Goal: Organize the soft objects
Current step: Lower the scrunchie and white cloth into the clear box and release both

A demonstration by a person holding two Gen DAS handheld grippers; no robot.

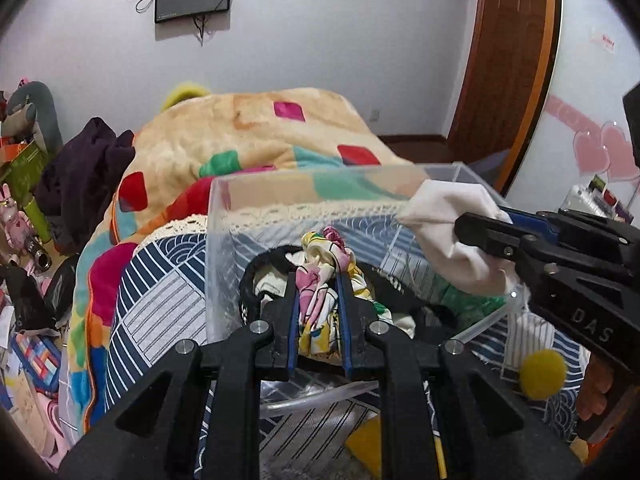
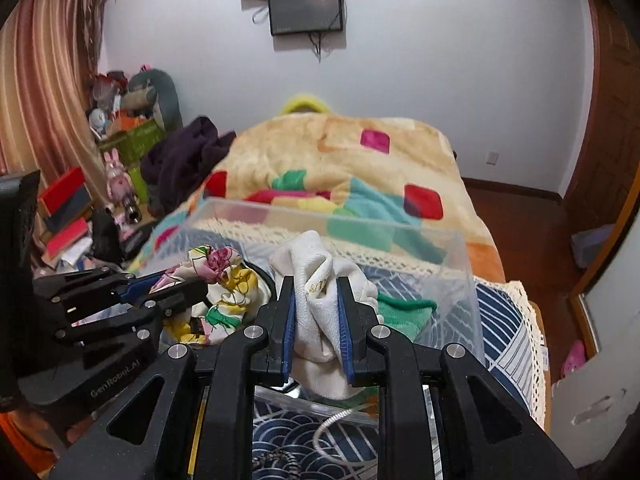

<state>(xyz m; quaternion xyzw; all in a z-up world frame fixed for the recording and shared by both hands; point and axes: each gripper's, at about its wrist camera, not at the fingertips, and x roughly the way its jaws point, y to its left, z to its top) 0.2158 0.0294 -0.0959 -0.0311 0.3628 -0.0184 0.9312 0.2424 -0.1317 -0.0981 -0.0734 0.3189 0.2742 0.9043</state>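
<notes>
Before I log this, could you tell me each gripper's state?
Left gripper: shut on the floral cloth.
Right gripper: shut on the white cloth.

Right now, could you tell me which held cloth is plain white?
The white cloth in the right gripper; the left gripper clamps a floral-print cloth.

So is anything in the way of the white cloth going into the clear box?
Nothing visible blocks it. The right tongs hold the white cloth just above the open clear box. The left tongs hold a flowery cloth beside it, over the box's left part, not underneath.
</notes>
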